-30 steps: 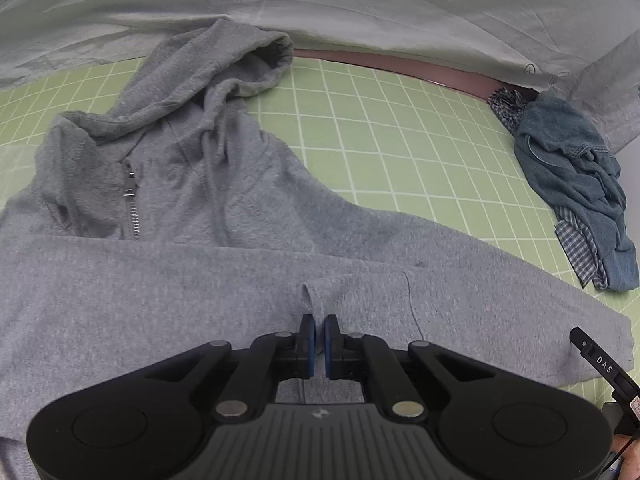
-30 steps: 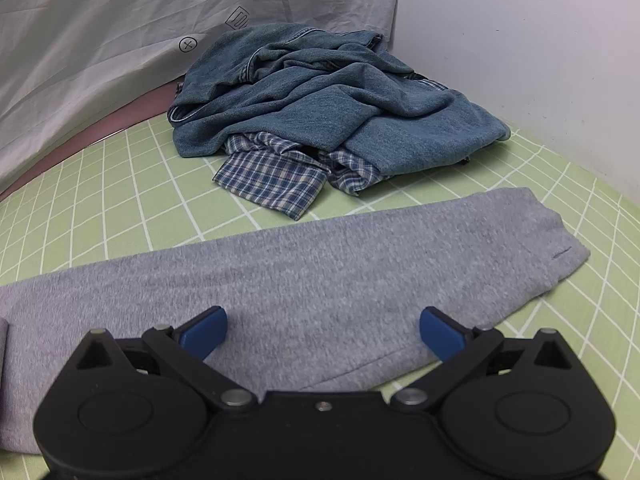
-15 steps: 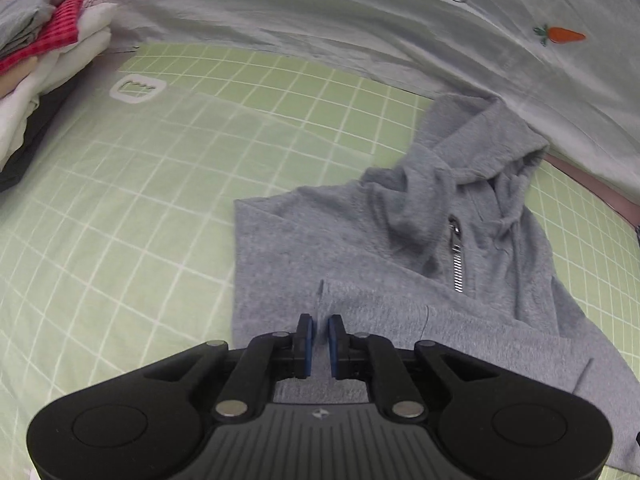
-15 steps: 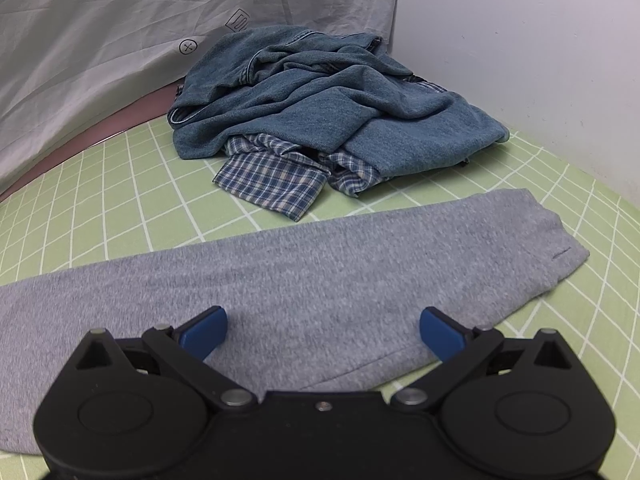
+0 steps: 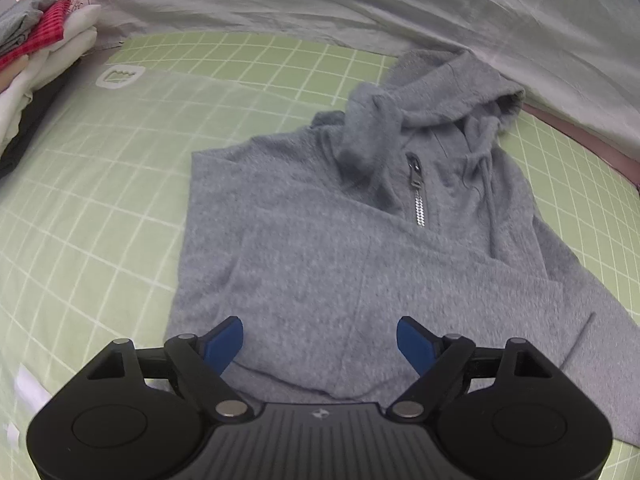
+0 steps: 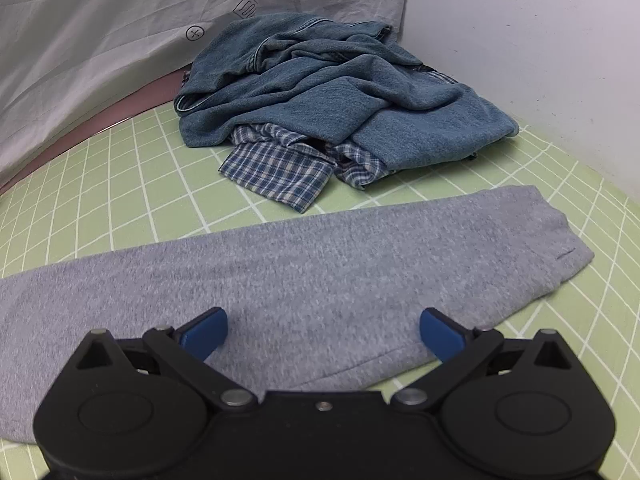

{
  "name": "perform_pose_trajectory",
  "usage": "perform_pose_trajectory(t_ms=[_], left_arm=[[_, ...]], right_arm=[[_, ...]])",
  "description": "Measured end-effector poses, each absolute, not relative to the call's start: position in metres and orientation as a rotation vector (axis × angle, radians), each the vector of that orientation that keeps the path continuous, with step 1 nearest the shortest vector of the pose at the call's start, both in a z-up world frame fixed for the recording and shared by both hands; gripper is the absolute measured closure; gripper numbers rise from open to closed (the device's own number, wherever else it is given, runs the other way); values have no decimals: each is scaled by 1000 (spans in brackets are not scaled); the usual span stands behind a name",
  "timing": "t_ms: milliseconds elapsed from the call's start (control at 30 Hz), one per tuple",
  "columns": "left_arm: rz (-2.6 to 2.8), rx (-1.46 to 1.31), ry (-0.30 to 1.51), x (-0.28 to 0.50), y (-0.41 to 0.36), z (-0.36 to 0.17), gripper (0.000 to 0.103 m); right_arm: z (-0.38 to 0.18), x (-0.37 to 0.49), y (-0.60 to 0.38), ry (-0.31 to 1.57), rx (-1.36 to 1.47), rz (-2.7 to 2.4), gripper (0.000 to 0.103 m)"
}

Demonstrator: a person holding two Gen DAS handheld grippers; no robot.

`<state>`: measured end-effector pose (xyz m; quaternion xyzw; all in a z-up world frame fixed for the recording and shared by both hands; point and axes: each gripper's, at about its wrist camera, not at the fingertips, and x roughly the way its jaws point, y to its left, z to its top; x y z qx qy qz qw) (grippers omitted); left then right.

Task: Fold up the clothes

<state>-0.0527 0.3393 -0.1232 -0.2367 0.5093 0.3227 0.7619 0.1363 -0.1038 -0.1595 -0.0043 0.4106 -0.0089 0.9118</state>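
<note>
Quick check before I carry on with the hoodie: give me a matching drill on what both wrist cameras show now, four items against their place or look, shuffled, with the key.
Things:
1. grey hoodie
2. denim garment
3. plaid shirt
4. stack of folded clothes

Descriptions:
A. crumpled on top of the pile near the white wall
B. at the far left edge of the green mat
C. lying on the mat, zipper up, hood at the far end
D. blue-and-white checks, sticking out from under the pile

Pairs: 1-C, 2-A, 3-D, 4-B
</note>
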Motion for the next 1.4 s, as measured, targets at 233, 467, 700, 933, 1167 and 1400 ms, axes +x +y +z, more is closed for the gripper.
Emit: perform_pose_trajectory(t_ms=[233, 467, 700, 933, 1167, 1400], left_arm=[[707, -433, 1171, -51, 316, -138, 12], [724, -420, 1197, -51, 313, -139, 8], [750, -432, 1214, -50, 313, -140, 7], [762, -436, 1215, -50, 309, -143, 6], [751, -443, 1192, -54, 308, -139, 6], [741, -435, 1096, -72, 304, -108, 6]], right_arm=[[-157, 143, -143, 799, -54, -100, 1], [-163, 168, -198, 774, -58, -176, 1], [-167, 187, -241, 771, 67, -233, 0], [-167, 179, -233, 775, 40, -149, 2], [-153, 172, -227, 797, 41, -92, 80], [-135, 142, -193, 822, 115, 14, 98]])
